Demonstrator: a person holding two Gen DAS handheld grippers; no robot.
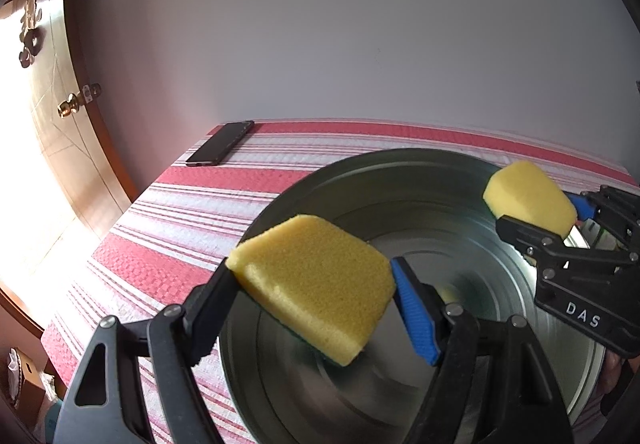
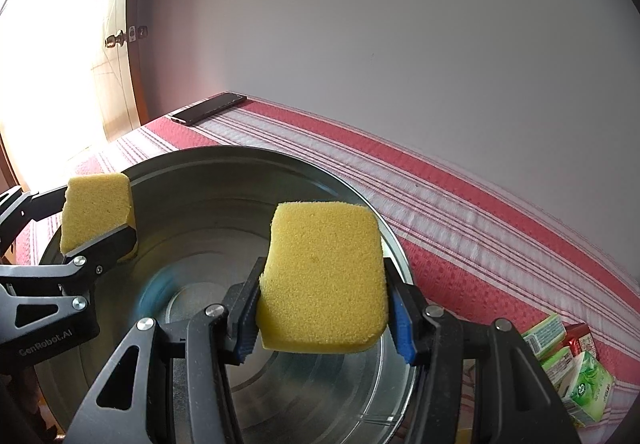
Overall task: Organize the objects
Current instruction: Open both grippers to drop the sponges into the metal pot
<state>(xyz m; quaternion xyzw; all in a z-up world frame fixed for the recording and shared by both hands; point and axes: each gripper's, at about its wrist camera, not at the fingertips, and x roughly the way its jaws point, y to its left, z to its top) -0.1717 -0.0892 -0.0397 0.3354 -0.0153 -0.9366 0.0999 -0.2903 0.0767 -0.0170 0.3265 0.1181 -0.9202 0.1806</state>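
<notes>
A yellow sponge point(image 1: 316, 284) was clamped in the left gripper point(image 1: 316, 298), another sponge point(image 2: 322, 276) in the right gripper point(image 2: 324, 314), both held above the metal tub point(image 2: 352, 195). Neither was dropped in yet; release remained, judging by this.

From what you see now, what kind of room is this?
Probably a room in a home. A table with a red striped cloth stands against a plain wall, a wooden door with a brass knob is at the left, and a phone lies on the cloth.
</notes>
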